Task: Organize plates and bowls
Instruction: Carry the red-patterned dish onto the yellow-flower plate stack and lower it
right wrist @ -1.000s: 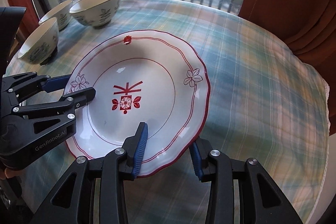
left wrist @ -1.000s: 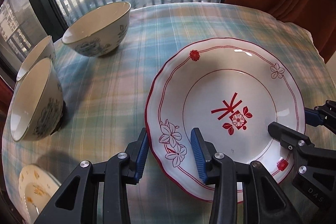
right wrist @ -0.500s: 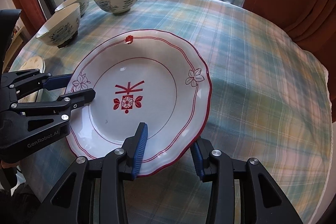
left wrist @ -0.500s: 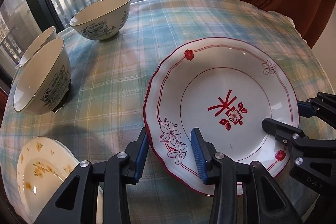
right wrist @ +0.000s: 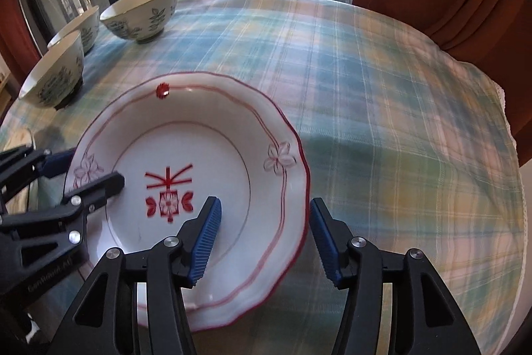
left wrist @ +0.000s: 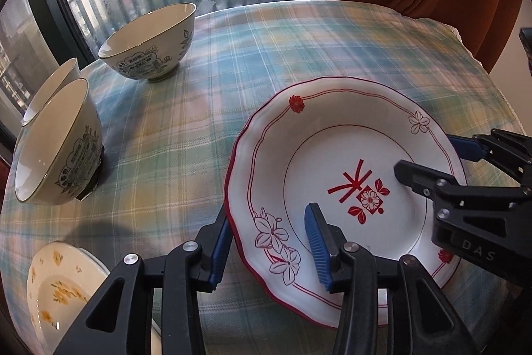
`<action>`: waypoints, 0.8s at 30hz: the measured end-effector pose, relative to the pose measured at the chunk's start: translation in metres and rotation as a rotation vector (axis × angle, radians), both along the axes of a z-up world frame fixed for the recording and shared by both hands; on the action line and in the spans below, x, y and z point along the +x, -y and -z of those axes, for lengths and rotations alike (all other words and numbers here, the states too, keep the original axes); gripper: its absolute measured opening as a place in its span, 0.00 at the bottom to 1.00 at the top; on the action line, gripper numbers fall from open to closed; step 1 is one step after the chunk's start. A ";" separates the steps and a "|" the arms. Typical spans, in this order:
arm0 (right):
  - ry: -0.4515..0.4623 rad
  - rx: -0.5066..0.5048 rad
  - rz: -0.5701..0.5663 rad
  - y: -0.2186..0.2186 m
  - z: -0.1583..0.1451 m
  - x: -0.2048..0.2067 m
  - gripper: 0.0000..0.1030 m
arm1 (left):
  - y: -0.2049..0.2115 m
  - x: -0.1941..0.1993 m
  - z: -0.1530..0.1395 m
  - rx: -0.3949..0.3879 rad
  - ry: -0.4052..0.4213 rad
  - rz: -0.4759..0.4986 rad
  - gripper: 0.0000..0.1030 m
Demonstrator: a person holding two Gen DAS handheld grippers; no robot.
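The left gripper (left wrist: 269, 250) straddles the near-left rim of the red-patterned plate (left wrist: 335, 135), 1 blue pad outside the rim and 1 over the well. Its jaws have just been opening, and a gap shows between the inner pad and the porcelain, so it is no longer pinching. The right gripper (right wrist: 266, 238) straddles the opposite rim; its jaws have also just been opening and now stand clearly apart from the plate on both sides. The plate appears to rest on the checked tablecloth (right wrist: 382, 108), near the table's front edge.

Judgement: the step in hand is the release of this plate. Both pairs of jaws should widen fully before either hand withdraws, and each should back straight off the rim, so no pad drags the plate.

At the lower left, a yellow-flowered plate (left wrist: 56, 285) sits near the table edge; it is cut off by the frame and by the gripper body. Further back on the left stand 3 bowls: the nearest bowl (left wrist: 56, 142) seems tilted on a dark object under its foot, which cannot be identified; the second bowl (left wrist: 50, 88) is largely hidden behind it; the far bowl (left wrist: 149, 42) stands alone near the window. Whether the plate's underside lies fully flat cannot be told.
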State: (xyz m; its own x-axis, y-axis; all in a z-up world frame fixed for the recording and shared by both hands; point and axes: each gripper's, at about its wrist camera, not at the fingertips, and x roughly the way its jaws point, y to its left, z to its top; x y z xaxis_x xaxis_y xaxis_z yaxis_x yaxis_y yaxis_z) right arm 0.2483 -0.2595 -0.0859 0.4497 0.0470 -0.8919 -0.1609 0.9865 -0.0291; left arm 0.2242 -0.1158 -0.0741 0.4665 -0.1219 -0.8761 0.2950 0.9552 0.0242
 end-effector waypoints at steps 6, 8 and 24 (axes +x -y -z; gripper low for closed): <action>-0.009 -0.005 0.042 -0.006 0.001 0.003 0.58 | 0.002 -0.001 0.000 0.007 0.007 0.000 0.43; -0.012 -0.011 0.060 -0.007 -0.001 0.002 0.58 | 0.001 -0.002 -0.001 0.004 -0.003 -0.007 0.43; 0.100 -0.039 0.076 -0.036 -0.044 -0.034 0.58 | -0.033 -0.027 -0.041 -0.064 0.094 -0.048 0.43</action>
State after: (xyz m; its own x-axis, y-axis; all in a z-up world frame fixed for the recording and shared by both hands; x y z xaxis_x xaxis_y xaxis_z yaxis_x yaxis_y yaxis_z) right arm 0.2143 -0.2236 -0.0417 0.5373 -0.0245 -0.8430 -0.0805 0.9935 -0.0802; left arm 0.1969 -0.0830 -0.0327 0.5528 -0.1522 -0.8193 0.2483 0.9686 -0.0124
